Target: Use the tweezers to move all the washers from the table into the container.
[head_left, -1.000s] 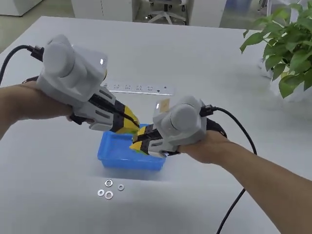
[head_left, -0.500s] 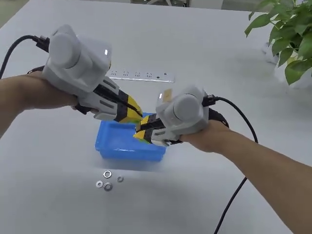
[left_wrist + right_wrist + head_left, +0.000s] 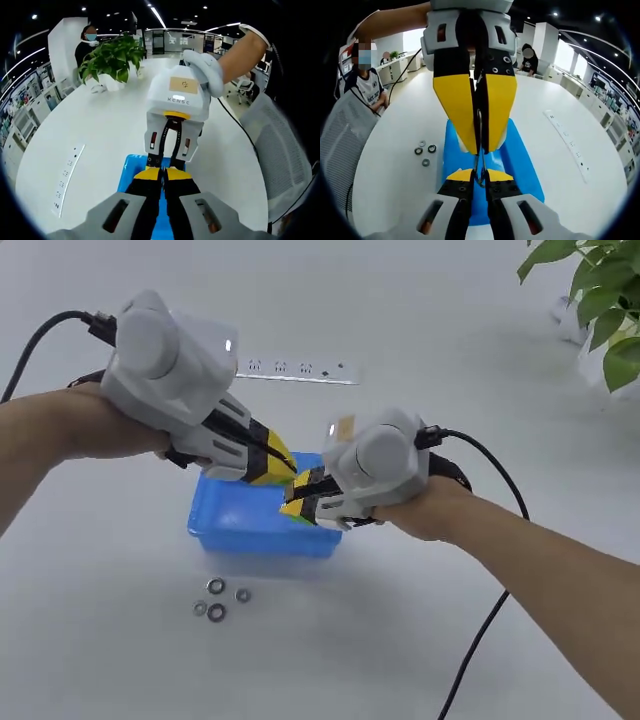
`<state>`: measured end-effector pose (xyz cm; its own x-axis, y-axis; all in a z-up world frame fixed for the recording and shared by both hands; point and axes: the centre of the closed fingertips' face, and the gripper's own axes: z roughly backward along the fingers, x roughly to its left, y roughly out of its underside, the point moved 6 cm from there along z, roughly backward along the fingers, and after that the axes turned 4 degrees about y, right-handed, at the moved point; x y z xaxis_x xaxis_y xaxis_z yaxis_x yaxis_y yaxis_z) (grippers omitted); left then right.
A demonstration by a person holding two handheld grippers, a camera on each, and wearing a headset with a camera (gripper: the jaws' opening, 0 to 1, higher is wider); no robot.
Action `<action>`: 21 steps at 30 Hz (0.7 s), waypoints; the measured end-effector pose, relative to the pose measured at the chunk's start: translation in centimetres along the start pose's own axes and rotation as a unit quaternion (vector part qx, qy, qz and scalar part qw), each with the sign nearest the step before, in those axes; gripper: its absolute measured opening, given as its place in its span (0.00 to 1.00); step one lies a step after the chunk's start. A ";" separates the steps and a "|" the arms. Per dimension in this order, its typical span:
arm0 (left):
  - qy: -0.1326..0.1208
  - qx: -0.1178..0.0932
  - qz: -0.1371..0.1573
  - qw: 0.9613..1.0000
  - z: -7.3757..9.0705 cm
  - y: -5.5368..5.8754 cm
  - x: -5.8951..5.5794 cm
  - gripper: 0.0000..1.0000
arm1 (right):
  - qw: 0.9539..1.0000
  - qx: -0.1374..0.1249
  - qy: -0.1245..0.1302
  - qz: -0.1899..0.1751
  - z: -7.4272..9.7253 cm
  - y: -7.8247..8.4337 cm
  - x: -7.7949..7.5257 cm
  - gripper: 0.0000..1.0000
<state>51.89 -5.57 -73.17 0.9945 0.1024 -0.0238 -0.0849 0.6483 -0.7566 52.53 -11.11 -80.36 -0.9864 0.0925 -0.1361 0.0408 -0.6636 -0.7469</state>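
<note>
Holding both grippers nose to nose, we have the left gripper (image 3: pixel 283 465) and the right gripper (image 3: pixel 297 503) meeting above the right end of the blue container (image 3: pixel 240 538), much as they did a second ago; neither has left that spot over the container. The left gripper's yellow jaws are pressed together on the slim metal tweezers (image 3: pixel 480 162), which run straight across to the right gripper. Its jaws are likewise drawn together on the tweezers' other end, over the container's inside. Four washers (image 3: pixel 214 600) lie in a tight cluster on the white worktop (image 3: pixel 120 640) just in front of the container's near wall, apart from it, and they lie as they lay before. Beyond the container's far wall a white power strip (image 3: pixel 295 370) lies on the worktop, and well beyond its right end stands a leafy plant (image 3: pixel 600 300). Against the earlier frames our head has shifted, so the container sits a little higher in the head view, but the things themselves have kept their places.
</note>
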 end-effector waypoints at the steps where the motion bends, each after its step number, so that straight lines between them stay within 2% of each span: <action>1: -0.001 0.000 0.001 1.000 -0.1 0.1 0.1 0.05 | 1.000 0.001 -0.001 -0.001 -0.1 0.1 0.0 0.10; 9: 0.001 0.009 0.011 1.000 -0.9 1.5 0.3 0.05 | 1.000 0.015 -0.013 0.000 -1.2 1.3 0.1 0.10; 11: -0.004 0.001 0.014 1.000 -0.8 1.4 0.5 0.05 | 1.000 0.009 -0.012 -0.008 -1.0 1.3 -0.1 0.10; 21: 0.001 -0.002 0.008 1.000 -1.0 1.2 0.4 0.05 | 1.000 0.012 -0.012 0.003 -0.9 1.3 -0.1 0.12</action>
<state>52.22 -5.51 -74.75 0.9931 0.1111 -0.0376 -0.1008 0.6435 -0.7588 52.79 -11.29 -81.93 -0.9897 0.0702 -0.1245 0.0434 -0.6823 -0.7298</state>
